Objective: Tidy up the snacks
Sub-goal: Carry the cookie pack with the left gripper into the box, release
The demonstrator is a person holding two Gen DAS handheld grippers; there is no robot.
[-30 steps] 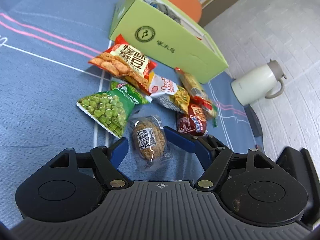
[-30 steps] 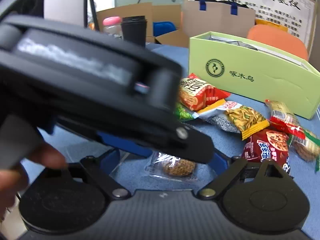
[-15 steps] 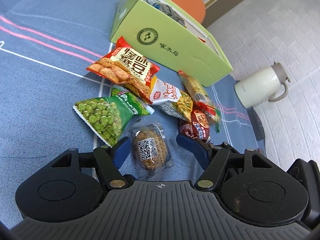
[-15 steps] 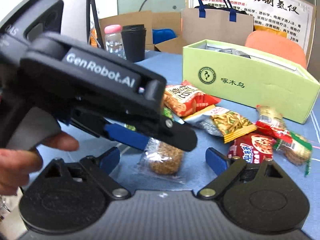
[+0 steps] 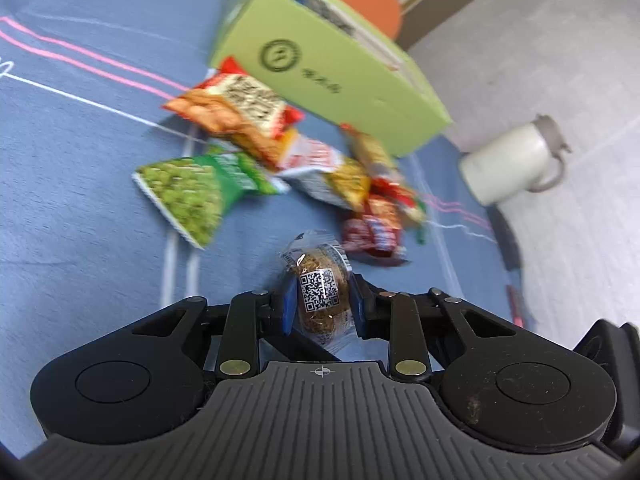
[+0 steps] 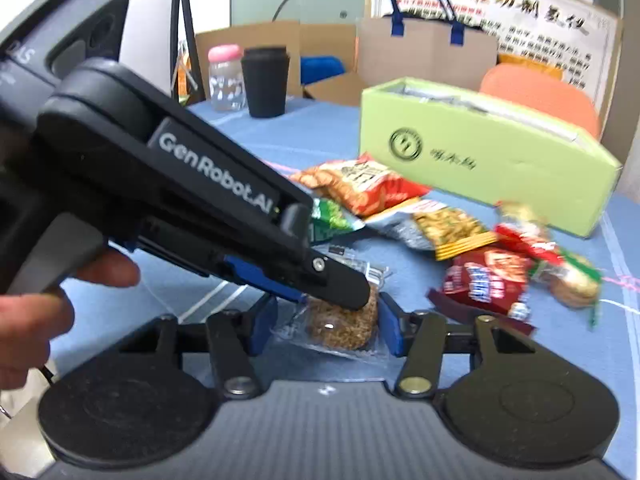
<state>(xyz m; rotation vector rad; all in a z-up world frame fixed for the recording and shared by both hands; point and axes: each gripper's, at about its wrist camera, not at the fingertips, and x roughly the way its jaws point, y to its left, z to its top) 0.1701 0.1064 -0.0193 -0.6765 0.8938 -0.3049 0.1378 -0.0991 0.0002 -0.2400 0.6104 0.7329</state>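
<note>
The left gripper [image 5: 320, 300] has just clamped down on the cake [image 5: 322, 292], a brown round one in a clear wrapper with a square code on top; both blue pads [image 5: 287, 306] press its sides, and the wrapper's sealed end sticks out past the fingertips. From the right wrist view the same gripper comes in from the left, a hand [image 6: 36, 312] around its handle, its dark tip lying on the cake [image 6: 344, 324].

The right gripper [image 6: 324, 328] has been closing too. Its blue pads [image 6: 388, 332] stand just beside the cake on either side, over the wrapper's loose edges; whether they actually press it I cannot tell.

Ahead of the cake lies the heap: a green pea bag [image 5: 192, 192] to the left, a red-orange bag [image 5: 236, 112] behind it, a silver-and-yellow bag [image 5: 328, 172] in the middle, and a dark red pack [image 5: 372, 232] with another red-ended pack [image 5: 376, 156] to the right. The dark red pack sits near the cake, apart from it by a strip of blue cloth [image 5: 80, 220]. The red-orange bag's far corner reaches the wall of the green box [image 5: 332, 80], which stands open-topped behind the heap.

To the left of the pea bag the cloth runs bare and wide. On the right the table's edge curves close by, with a white jug [image 5: 516, 160] on the floor beyond it. At the far side stand a black cup [image 6: 266, 80] and a pink-capped bottle [image 6: 226, 76].
</note>
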